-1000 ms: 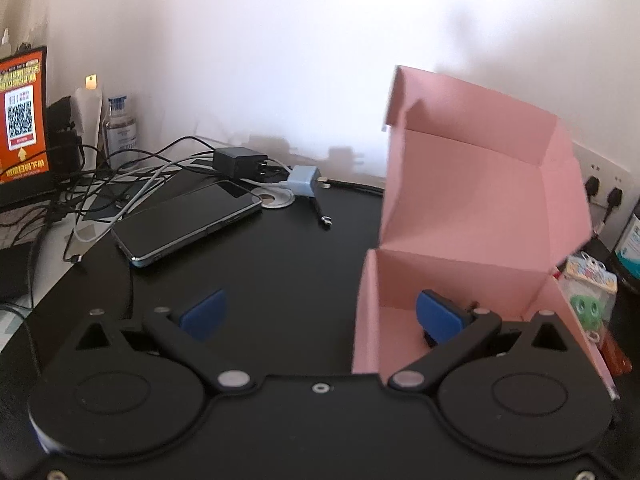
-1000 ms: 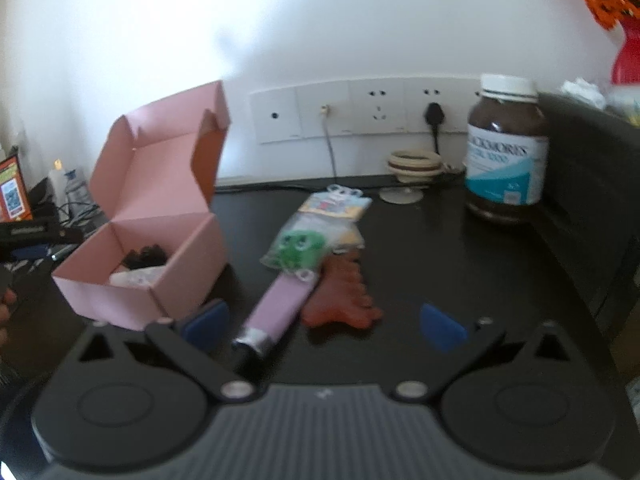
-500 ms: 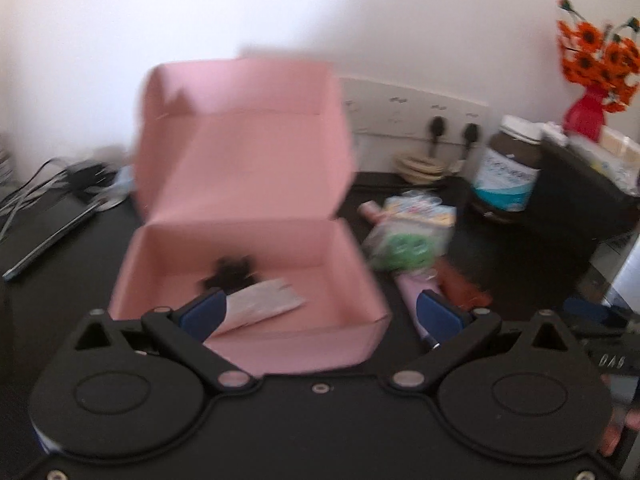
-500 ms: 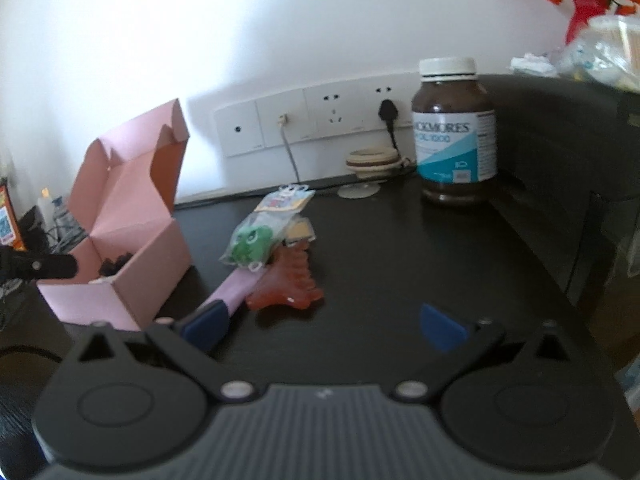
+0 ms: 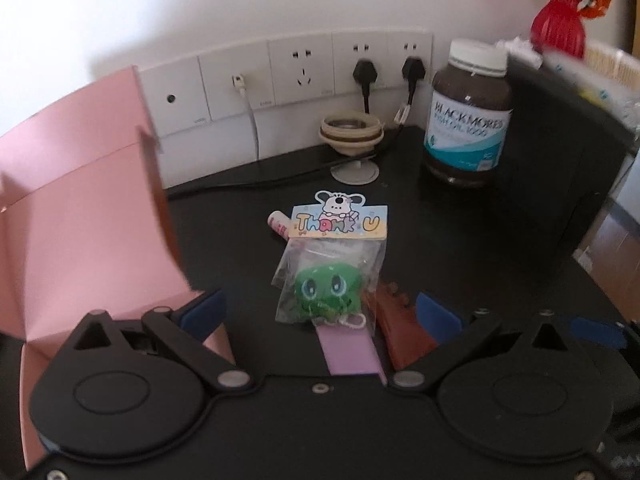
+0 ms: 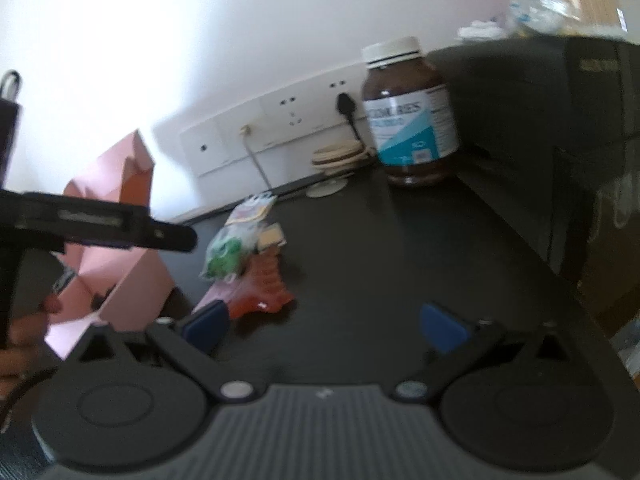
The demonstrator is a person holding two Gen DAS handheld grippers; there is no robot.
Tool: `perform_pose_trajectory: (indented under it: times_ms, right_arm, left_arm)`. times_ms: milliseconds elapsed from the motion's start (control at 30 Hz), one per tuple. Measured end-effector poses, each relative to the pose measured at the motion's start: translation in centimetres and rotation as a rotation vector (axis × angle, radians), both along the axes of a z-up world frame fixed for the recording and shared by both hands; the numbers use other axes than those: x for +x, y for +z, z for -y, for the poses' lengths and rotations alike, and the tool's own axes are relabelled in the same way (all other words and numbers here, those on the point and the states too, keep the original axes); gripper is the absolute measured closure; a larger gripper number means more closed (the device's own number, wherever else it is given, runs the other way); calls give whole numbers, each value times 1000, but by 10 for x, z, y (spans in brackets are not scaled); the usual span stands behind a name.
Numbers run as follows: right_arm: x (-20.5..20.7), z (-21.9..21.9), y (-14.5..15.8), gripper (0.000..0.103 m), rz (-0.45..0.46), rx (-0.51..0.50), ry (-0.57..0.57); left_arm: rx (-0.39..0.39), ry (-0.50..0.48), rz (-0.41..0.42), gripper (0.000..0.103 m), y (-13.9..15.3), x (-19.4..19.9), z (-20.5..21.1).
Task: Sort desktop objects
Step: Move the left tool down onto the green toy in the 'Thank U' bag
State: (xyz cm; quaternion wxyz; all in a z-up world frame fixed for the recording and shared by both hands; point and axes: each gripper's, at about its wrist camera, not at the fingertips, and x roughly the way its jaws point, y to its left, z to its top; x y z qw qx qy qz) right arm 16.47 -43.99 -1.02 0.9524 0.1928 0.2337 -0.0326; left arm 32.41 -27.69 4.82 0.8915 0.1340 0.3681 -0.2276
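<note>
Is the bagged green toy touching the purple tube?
Touching. In the left wrist view the bagged green toy lies on top of the purple tube, its lower edge overlapping the tube's upper end.

The pink box [image 5: 80, 216] is cut off by the left picture edge, its inside hidden behind the gripper body. The purple tube [image 5: 350, 350] is partly covered by the toy bag [image 5: 330, 276]. The right wrist view is blurred; the jar [image 6: 412, 120] label cannot be read.

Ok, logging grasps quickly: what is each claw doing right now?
Left claw: open, holding nothing, poised over the bagged green toy.
Right claw: open, holding nothing, above the bare black table.
</note>
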Motion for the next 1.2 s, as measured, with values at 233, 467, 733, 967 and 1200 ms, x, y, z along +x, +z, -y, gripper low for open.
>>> perform_pose_trajectory:
  times_ms: [233,467,733,967,1200]
  right_arm:
    - [-1,4,-2,1,2,22,-22]
    - [-5,9,-2,1,19,55,-39]
    - [-6,10,-3,1,22,68,-32]
    - [-7,12,-3,1,28,85,-37]
    - [-6,12,-4,1,25,89,-27]
  left_arm:
    - [53,-18,-48,0,-8,27,21]
    - [145,-33,17,0,-18,29,43]
    - [134,-80,15,0,-21,15,63]
    - [104,54,-113,21,-42,50,53]
    - [78,49,-117,27,-42,50,40]
